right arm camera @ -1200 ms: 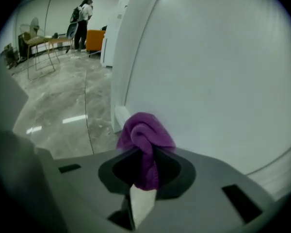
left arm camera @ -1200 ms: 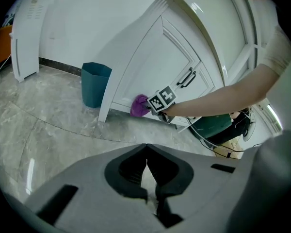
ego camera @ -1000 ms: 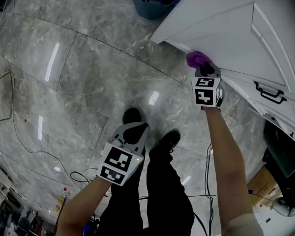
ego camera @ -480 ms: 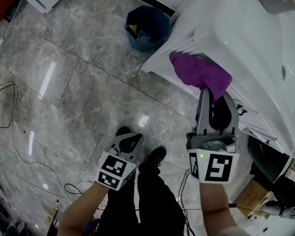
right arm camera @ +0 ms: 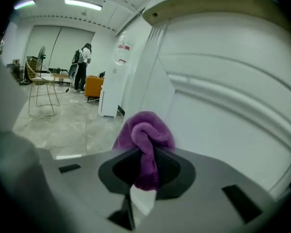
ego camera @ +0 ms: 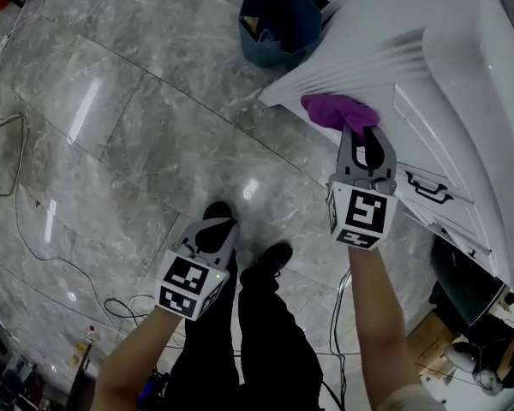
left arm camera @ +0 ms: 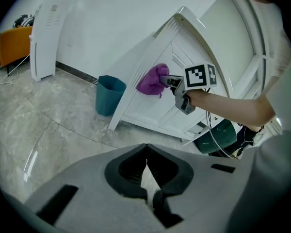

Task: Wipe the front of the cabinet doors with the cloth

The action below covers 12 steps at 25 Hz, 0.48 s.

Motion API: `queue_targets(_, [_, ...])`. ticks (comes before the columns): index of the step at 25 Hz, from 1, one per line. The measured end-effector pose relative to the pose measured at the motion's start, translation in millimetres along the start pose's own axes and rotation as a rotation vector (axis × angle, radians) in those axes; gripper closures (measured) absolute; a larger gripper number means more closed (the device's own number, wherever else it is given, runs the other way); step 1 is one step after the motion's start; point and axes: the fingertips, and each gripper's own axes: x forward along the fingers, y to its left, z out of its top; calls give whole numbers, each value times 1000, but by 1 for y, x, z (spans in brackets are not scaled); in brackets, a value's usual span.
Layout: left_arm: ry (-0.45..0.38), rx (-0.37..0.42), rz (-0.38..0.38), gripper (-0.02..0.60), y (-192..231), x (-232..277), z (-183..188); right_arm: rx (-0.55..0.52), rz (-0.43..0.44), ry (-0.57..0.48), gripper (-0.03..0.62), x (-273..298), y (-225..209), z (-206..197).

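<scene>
Right gripper (ego camera: 362, 135): jaws clamped on a bunched fold of the purple cloth (right arm camera: 145, 130). The wad sticks out past the tips, presumably so that soft pile, not hard jaw, meets the paint.

The cloth sits at the upper left of the white cabinet door (ego camera: 428, 84), beside the fluted corner post (ego camera: 360, 58). It looks to be against the surface, but contact is not certain from any view.

Left gripper (left arm camera: 146, 149): jaws pressed together on nothing, hanging low over the floor (ego camera: 137, 118), likely just parked out of the way.

Materials:
- Cloth: plush, terry-like, crumpled.
- Door: smooth glossy white, with a raised panel frame.
- Handle (ego camera: 428, 187): dark, on a lower front.
- Floor: polished grey marble-look tiles.
- Bin (ego camera: 278, 20): blue, standing near the cabinet corner.
</scene>
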Motion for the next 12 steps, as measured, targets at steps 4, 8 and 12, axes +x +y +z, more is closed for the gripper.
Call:
queue_targets(4, [10, -12, -3, 561, 7, 13, -15, -41, 49, 108, 528, 35, 27, -57])
queue_targets(8, [-14, -15, -13, 560, 19, 27, -18, -86, 90, 241, 528, 73, 56, -122])
queue_targets(12, [-24, -19, 2, 561, 45, 38, -28, -174, 129, 365, 528, 110, 83, -178])
